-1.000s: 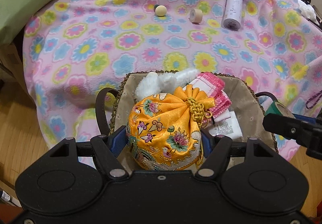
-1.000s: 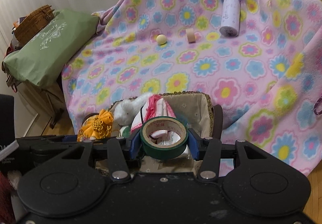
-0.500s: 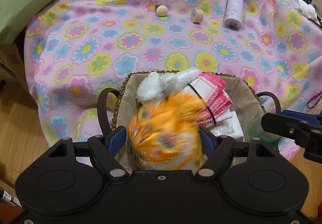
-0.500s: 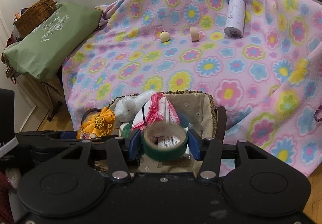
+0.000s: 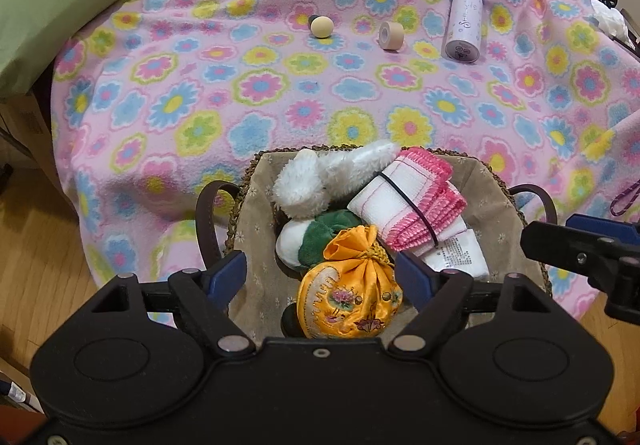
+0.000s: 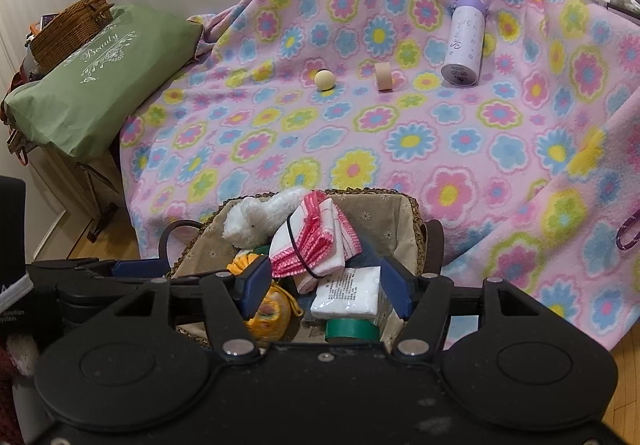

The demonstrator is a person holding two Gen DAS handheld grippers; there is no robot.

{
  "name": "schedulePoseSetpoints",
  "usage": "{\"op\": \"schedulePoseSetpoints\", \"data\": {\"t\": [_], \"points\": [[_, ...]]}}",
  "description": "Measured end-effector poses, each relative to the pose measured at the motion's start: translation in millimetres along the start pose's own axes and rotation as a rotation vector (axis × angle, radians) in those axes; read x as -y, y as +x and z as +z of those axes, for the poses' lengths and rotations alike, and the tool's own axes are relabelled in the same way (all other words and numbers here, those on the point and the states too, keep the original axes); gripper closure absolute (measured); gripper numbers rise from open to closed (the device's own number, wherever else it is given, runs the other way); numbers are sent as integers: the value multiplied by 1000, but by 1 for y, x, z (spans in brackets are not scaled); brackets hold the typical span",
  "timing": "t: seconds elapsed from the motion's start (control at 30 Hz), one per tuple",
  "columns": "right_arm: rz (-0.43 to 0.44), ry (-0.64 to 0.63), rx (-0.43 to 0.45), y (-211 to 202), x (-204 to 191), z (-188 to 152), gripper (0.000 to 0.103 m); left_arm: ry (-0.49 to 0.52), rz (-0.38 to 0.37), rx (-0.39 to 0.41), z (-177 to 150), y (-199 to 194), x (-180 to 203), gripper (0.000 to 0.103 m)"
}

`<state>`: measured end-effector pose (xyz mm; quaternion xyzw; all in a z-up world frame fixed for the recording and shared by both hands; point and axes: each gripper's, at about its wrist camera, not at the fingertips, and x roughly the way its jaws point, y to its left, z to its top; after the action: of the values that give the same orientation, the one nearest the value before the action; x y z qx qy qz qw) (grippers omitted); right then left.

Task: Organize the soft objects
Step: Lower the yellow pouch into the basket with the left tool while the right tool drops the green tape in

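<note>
Hovering over the basket with both grippers spread

My left gripper [image 5: 320,273] hangs above the lined basket [image 5: 256,229] with its jaws wide apart, gripping nothing; the orange pouch [image 5: 350,293] lies in the basket below them, against the white and green plush toy [image 5: 316,205]. My right gripper [image 6: 324,285] is likewise spread and empty above the basket's other side. Beneath it the green tape roll [image 6: 351,330] rests in the basket, next to a white tissue pack [image 6: 348,291] and the pink-edged folded cloths [image 6: 316,241].
</note>
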<state>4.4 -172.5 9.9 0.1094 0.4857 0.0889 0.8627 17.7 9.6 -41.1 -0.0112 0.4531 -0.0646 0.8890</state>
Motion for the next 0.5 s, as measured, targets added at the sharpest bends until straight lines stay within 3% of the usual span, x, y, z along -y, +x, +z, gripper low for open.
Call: {"op": "schedulePoseSetpoints", "data": {"t": [0.5], "points": [[-1,-1,1,0,1,0,38,17,20,16,0,-4,2,26]]}}
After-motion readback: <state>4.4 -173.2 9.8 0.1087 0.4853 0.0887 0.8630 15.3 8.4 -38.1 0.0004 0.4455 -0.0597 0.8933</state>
